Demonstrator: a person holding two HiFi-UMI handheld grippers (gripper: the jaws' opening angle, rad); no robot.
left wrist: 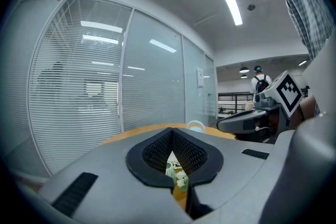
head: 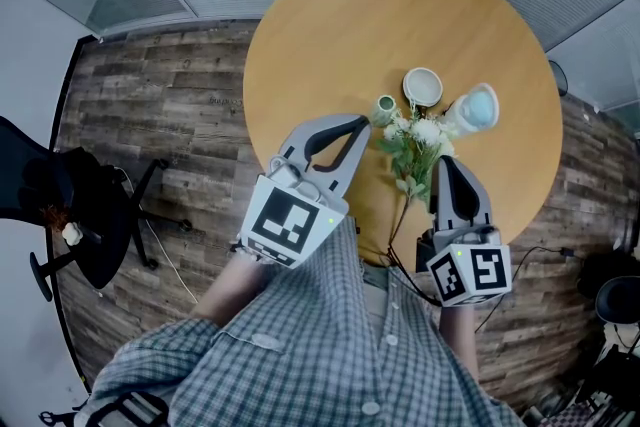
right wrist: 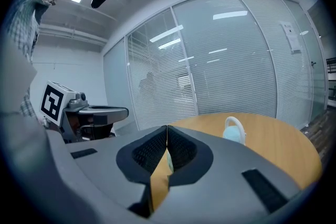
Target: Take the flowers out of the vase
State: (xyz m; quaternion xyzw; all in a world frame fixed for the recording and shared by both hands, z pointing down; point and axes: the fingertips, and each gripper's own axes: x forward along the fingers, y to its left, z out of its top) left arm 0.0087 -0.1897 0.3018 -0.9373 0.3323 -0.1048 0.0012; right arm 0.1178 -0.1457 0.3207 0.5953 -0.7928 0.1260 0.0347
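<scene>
The flowers (head: 416,143) lie on the round table (head: 330,25), with blooms beside the small vase (head: 385,108) and stems pointing back toward the near edge. The left gripper (head: 363,121) and right gripper (head: 443,161) flank them, jaws closed on nothing. Bare wood spreads beyond.

The left hand-held gripper (left wrist: 171,136) has its jaws closed, tips meeting, with nothing pinched. Through the slit below them show white flowers (left wrist: 177,173) and the wooden counter (left wrist: 128,135). A pale cup (left wrist: 195,125) peeks over the jaws. The right hand-held gripper (left wrist: 226,123) reaches in from the right.
</scene>
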